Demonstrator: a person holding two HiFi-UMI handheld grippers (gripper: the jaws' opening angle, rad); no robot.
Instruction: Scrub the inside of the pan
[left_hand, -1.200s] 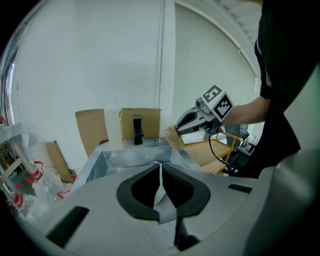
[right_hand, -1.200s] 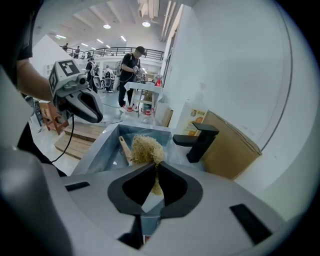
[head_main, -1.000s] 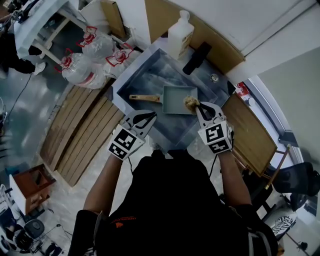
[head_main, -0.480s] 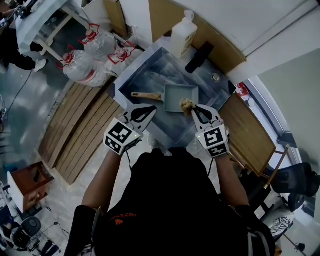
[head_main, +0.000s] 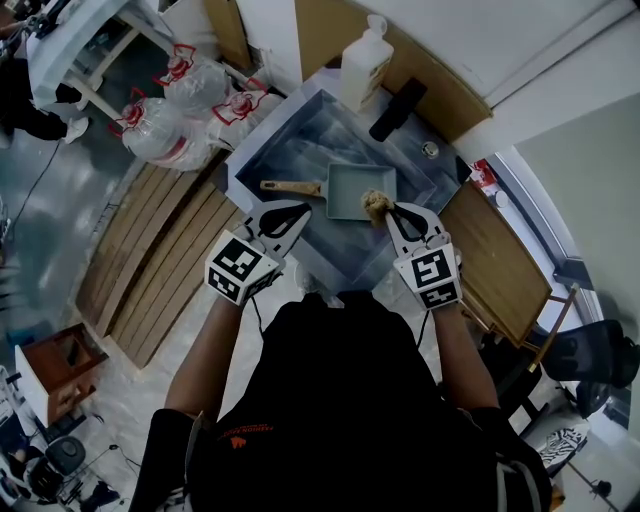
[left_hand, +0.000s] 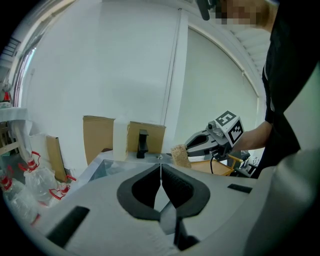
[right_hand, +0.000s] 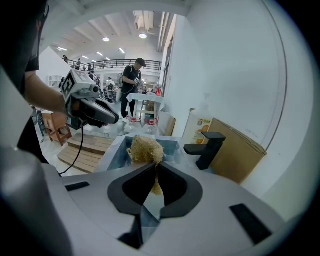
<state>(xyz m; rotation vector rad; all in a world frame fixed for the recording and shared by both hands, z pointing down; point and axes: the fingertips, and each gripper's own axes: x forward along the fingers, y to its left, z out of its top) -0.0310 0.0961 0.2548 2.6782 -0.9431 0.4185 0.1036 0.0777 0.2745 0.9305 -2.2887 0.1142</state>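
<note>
A square pale-blue pan (head_main: 358, 192) with a wooden handle (head_main: 290, 187) lies in the steel sink (head_main: 262, 150). My right gripper (head_main: 388, 209) is shut on a tan fibrous scrubber (head_main: 378, 203) (right_hand: 145, 149), held over the pan's near right corner; whether it touches the pan I cannot tell. My left gripper (head_main: 292, 215) hovers above the sink's near rim, left of the pan, below the handle, its jaws shut with nothing between them (left_hand: 160, 167). In the left gripper view the right gripper (left_hand: 186, 147) and scrubber (left_hand: 179, 155) show beyond the sink.
A black faucet (head_main: 395, 112) and a white bottle (head_main: 361, 63) stand at the sink's far side. Wooden boards (head_main: 495, 262) lie right of the sink, slatted pallets (head_main: 160, 262) left. Bagged water jugs (head_main: 165, 135) sit at the far left. A person (right_hand: 133, 85) stands in the distance.
My left gripper has shifted a little left and up. The right gripper with the scrubber dipped toward the pan's near edge, then came back to the pan's right corner.
</note>
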